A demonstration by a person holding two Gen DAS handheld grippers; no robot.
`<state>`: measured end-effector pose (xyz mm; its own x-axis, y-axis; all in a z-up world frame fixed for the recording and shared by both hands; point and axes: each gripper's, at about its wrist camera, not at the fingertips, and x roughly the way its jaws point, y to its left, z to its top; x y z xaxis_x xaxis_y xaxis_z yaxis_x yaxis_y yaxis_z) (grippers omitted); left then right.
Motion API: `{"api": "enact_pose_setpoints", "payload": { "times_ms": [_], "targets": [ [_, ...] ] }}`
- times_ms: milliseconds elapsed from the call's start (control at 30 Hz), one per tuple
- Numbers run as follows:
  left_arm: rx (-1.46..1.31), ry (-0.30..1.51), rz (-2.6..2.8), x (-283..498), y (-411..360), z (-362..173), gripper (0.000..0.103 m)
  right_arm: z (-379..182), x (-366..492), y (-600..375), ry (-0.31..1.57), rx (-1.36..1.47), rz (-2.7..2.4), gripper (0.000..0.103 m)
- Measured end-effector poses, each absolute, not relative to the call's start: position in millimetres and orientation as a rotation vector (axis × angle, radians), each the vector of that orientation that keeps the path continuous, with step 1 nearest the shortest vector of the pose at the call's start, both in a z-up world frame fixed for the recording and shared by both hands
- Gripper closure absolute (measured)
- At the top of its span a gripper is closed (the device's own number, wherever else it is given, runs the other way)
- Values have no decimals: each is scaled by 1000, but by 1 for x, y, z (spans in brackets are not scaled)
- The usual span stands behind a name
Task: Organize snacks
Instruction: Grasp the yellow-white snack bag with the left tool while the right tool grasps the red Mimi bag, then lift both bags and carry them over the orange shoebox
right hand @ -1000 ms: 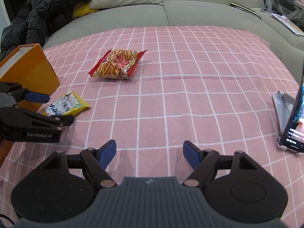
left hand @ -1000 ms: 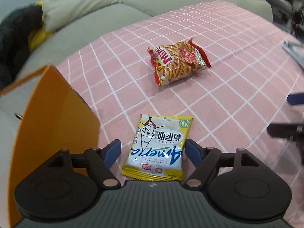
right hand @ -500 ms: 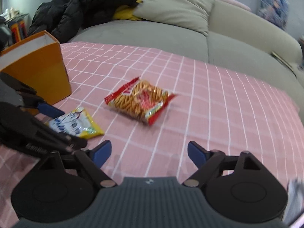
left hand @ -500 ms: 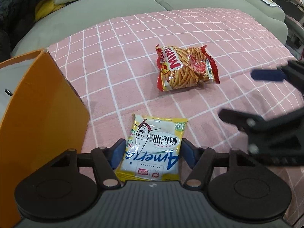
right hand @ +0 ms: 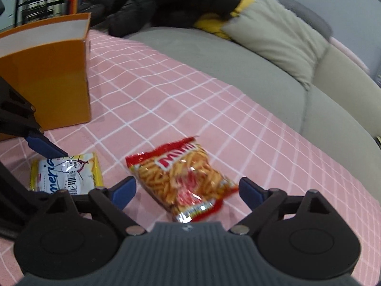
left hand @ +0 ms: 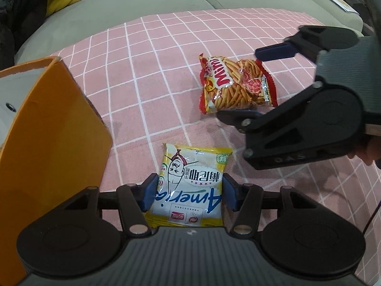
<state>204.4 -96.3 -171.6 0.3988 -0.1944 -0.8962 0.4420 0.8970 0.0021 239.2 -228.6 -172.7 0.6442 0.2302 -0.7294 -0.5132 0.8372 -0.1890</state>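
Observation:
A yellow and white snack packet (left hand: 190, 186) lies on the pink checked cloth, with my left gripper (left hand: 188, 191) closed onto both its sides. It also shows in the right wrist view (right hand: 66, 174). A red packet of snack sticks (left hand: 235, 85) lies farther out on the cloth. My right gripper (right hand: 187, 188) is open, its fingers either side of the red packet (right hand: 181, 181), just above it. The right gripper also shows in the left wrist view (left hand: 269, 81). An orange box (left hand: 47, 138) with an open top stands at the left.
The pink checked cloth (left hand: 154, 54) covers a low surface in front of a grey sofa (right hand: 238, 54). A black jacket (right hand: 166, 2), a yellow item and a beige cushion (right hand: 281, 35) lie on the sofa. The orange box (right hand: 47, 76) stands close behind the left gripper.
My left gripper has narrowed from open onto the yellow packet. My right gripper has swung left and forward, ending over the red packet, still open.

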Motion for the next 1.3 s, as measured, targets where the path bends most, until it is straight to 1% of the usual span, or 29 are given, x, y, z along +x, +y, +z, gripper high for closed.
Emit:
{"api": "enact_pose_setpoints", "payload": {
  "times_ms": [133, 267, 333, 400, 600, 900, 1133, 1300],
  "targets": [
    [246, 1087, -401, 204, -94, -173, 38, -180, 243, -222, 775, -427, 453, 18],
    [233, 1084, -394, 200, -91, -173, 38, -184, 241, -222, 807, -405, 434, 30],
    [224, 1082, -389, 199, -90, -173, 38, -184, 241, -225, 826, -349, 418, 32],
    [218, 1079, -381, 198, -90, -173, 38, -184, 240, -226, 837, -312, 401, 40],
    [203, 1080, -347, 192, -88, -172, 38, -181, 230, -219, 855, -275, 331, 55],
    [167, 1053, -299, 168, -75, -171, 39, -172, 181, -226, 916, -187, 204, 65],
    [141, 1054, -284, 143, -70, -169, 40, -161, 130, -235, 962, -49, 143, 68],
    [67, 1048, -284, 121, -62, -161, 40, -153, 90, -233, 984, 21, 127, 68]
  ]
}}
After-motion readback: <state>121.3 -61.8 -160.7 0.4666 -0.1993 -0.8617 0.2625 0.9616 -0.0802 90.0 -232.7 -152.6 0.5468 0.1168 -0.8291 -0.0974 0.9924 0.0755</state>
